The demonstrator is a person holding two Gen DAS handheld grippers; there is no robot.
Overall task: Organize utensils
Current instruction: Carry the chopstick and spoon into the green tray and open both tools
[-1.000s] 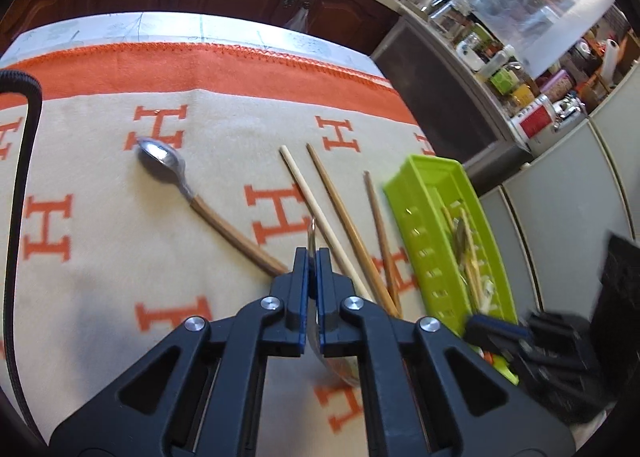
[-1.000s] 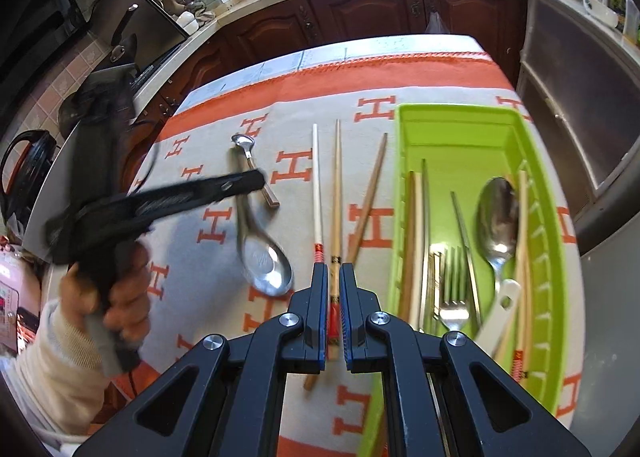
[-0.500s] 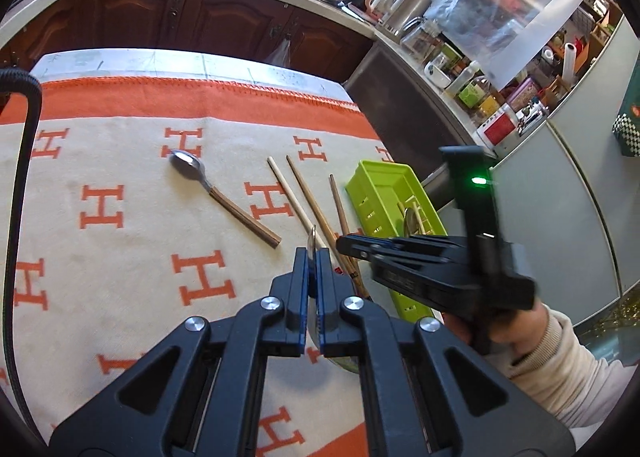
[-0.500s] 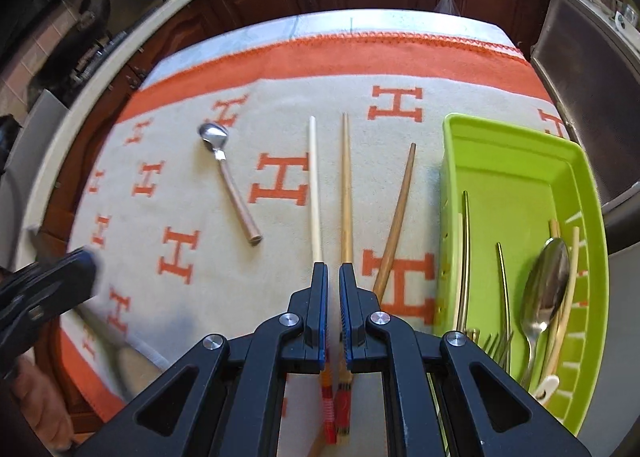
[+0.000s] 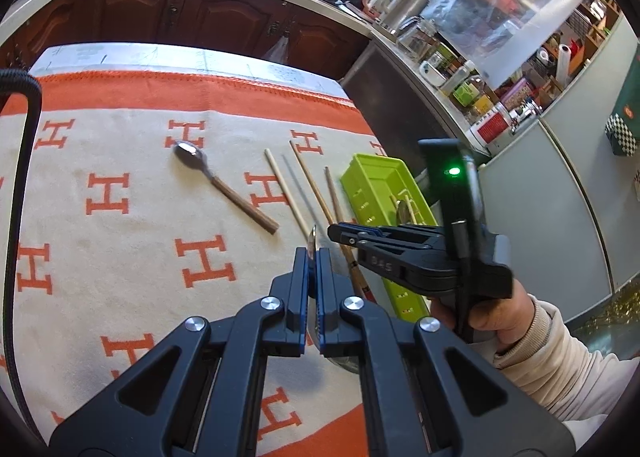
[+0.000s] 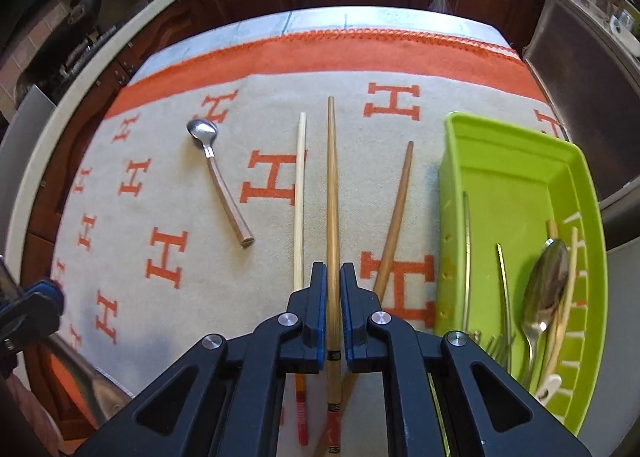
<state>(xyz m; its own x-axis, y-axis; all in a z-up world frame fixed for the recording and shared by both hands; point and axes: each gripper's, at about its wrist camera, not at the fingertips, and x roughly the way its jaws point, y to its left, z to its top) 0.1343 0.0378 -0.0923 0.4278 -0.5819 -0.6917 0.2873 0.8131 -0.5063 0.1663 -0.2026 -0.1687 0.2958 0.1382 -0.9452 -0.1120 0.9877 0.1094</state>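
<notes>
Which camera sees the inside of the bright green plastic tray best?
The right wrist view. It looks down into the bright green plastic tray, showing its floor, a metal spoon and forks. In the left wrist view the tray is farther off and half hidden behind the right tool.

Big spoon's bowl (image 5: 344,357) mostly hidden behind left gripper (image 5: 313,257), L-wrist view.

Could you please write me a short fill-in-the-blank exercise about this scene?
1. The right gripper is shut on a ___.
2. The left gripper holds a metal ___.
3. Forks lie inside the green ___.
Missing words: chopstick; spoon; tray.
</notes>
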